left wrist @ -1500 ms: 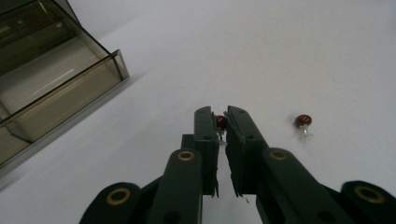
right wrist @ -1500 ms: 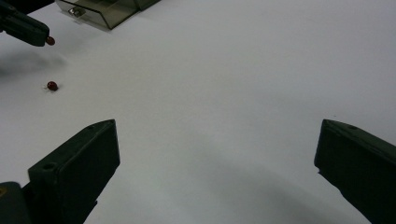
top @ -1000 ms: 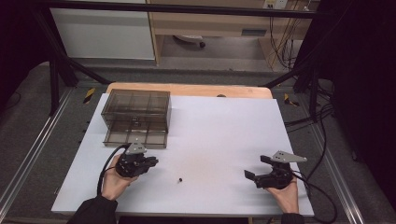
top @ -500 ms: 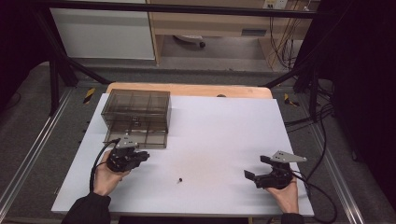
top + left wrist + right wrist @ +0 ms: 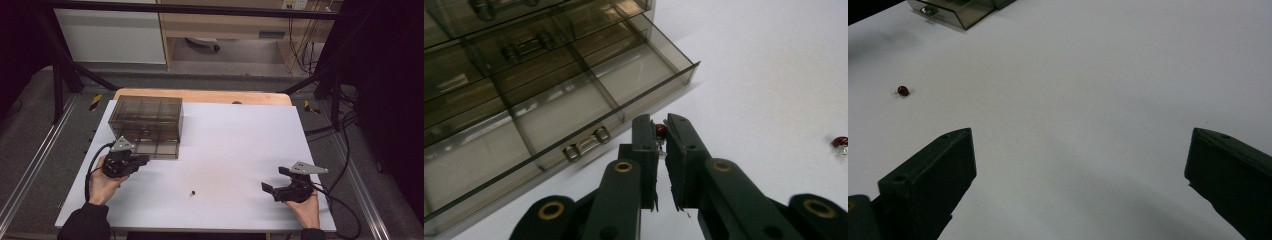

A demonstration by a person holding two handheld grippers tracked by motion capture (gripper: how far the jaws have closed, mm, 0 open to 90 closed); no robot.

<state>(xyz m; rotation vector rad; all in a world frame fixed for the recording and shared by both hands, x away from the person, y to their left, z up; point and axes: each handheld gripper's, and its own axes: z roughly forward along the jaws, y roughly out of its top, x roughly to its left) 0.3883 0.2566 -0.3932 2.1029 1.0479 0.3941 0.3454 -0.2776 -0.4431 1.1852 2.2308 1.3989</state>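
A red LED (image 5: 660, 131) is pinched in the left gripper (image 5: 662, 125), aimed at the open drawer (image 5: 574, 105) for drop-in. Right gripper (image 5: 1078, 165) is held wide open, idle.

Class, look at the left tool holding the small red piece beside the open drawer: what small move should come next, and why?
Probably carry the left tool forward over the open drawer and release. It is shut on the small red piece, just short of the drawer's front wall, whose compartments look bare.

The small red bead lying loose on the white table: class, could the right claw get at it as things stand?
Probably yes. The right claw stands open, and bare white table lies between it and the small red bead; nothing blocks the way.
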